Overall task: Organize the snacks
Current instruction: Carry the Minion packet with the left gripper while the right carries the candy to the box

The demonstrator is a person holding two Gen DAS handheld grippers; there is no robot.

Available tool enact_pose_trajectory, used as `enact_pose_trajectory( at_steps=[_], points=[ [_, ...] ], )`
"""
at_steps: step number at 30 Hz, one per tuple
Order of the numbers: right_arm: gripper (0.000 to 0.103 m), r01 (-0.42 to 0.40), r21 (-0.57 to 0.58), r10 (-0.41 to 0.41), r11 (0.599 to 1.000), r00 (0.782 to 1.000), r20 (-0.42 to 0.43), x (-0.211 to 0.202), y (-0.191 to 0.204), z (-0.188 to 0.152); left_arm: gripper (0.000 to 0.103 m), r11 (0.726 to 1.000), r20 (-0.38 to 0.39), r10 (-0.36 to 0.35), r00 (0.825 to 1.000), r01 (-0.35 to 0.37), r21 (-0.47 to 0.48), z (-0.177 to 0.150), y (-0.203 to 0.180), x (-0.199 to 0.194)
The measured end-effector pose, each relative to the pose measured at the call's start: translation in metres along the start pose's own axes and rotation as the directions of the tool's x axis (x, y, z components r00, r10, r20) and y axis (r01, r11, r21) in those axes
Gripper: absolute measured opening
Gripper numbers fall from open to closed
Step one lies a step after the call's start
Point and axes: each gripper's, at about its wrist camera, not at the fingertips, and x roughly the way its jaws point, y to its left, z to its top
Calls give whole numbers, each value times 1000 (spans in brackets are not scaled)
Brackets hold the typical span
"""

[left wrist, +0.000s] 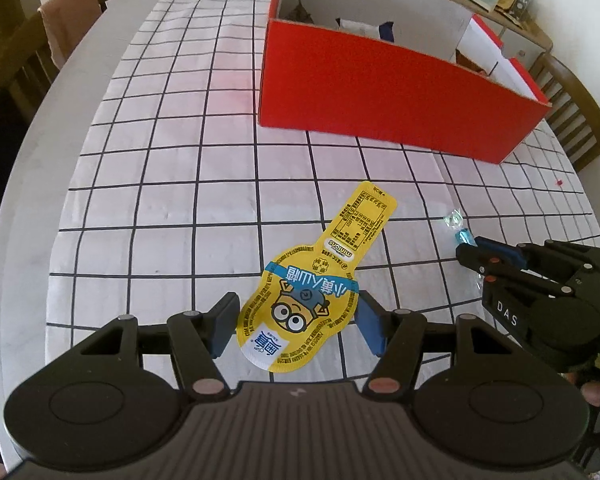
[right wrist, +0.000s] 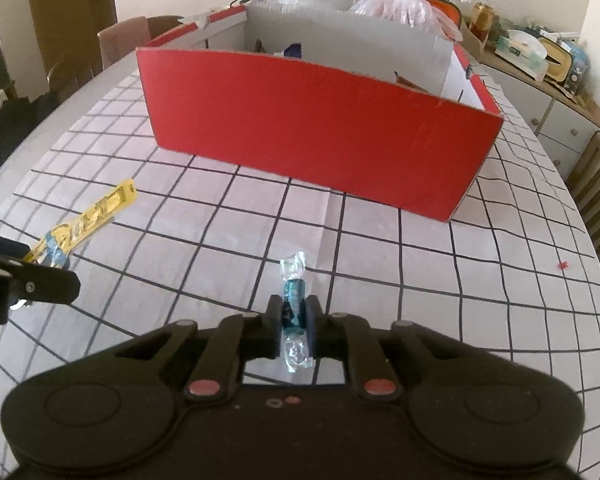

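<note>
A yellow Minions snack pouch (left wrist: 320,284) lies between the fingers of my left gripper (left wrist: 298,326); the blue pads touch its wide end on both sides, so the gripper is shut on it. The pouch also shows edge-on in the right wrist view (right wrist: 84,220). My right gripper (right wrist: 294,320) is shut on a blue wrapped candy (right wrist: 294,304) with clear twisted ends, just over the cloth. It also shows in the left wrist view (left wrist: 476,252) with the candy (left wrist: 458,226). A red cardboard box (left wrist: 380,96) with white dividers stands beyond, also seen in the right wrist view (right wrist: 312,128).
The table has a white cloth with a black grid (right wrist: 380,248). Wooden chairs stand at the left (left wrist: 28,60) and right (left wrist: 572,108). Plastic bags (right wrist: 400,4) sit behind the box. A cluttered sideboard (right wrist: 540,64) is at the far right.
</note>
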Motion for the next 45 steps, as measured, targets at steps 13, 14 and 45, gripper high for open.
enact_pose_trajectory(
  at_steps=[13,14,45],
  points=[
    [10,-52,68,48,996,997,60,-63,0,-1,62,999,50,-24,998,26,-37,-7,2,-37],
    [10,-55,73,50,996,996,68,-68,-1,0,62,999,54,-26,998,29,-41,-6,2,-41],
    [10,-77,84,49,994,953,298,-131,-39,88,62,997,255,-72,964,75,-3,79,-44,-108]
  ],
)
